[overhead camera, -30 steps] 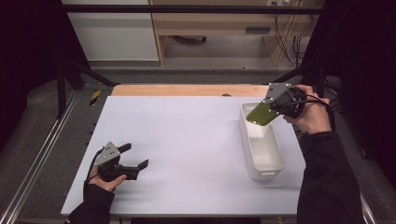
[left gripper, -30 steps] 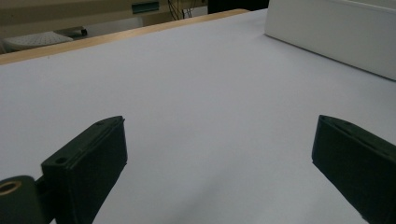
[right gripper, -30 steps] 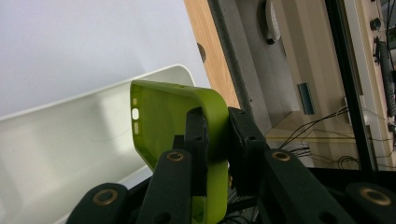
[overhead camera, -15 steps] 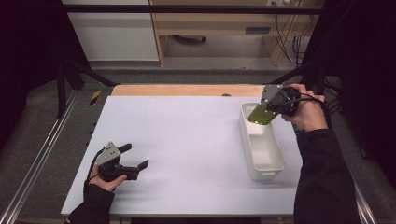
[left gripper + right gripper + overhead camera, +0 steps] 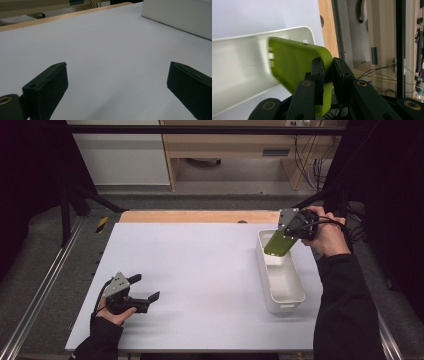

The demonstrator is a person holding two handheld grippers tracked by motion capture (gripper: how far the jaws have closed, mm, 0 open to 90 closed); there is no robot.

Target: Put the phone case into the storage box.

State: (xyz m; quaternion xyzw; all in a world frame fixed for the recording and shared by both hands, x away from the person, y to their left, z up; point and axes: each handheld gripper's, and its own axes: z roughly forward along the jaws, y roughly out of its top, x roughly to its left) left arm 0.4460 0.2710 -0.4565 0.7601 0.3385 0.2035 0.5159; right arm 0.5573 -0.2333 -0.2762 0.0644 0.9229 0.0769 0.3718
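- Since the earlier frames the flat, lime-green, round-cornered plastic case [image 5: 278, 243] has tipped slightly and sunk closer to the white oblong plastic bin [image 5: 281, 301]; the left hand has not shifted.
- The left gripper [image 5: 145, 288] rests on the pale lilac-white surface [image 5: 200, 270] near its front left corner, jaws spread wide with nothing between them; in the left gripper view bare surface lies between its fingers [image 5: 47, 87].
- The middle of the surface is free, so there is ample room to move there.
- The bin stands lengthwise near the right edge; its thin rim and far end wall are the edges to mind as the case goes down.
- The case hangs tilted above the bin's far end, not touching it as far as I can tell.
- The right gripper [image 5: 328, 72] is clamped on the case's thin edge near one rounded corner.
- The case looks light, thin and probably somewhat flexible, with a smooth skin that could slip or pivot in so small a bite; a hold farther in, across the flat faces, seems steadier.
- Beyond the bin, the person's right sleeve [image 5: 345, 310] crowds the side.
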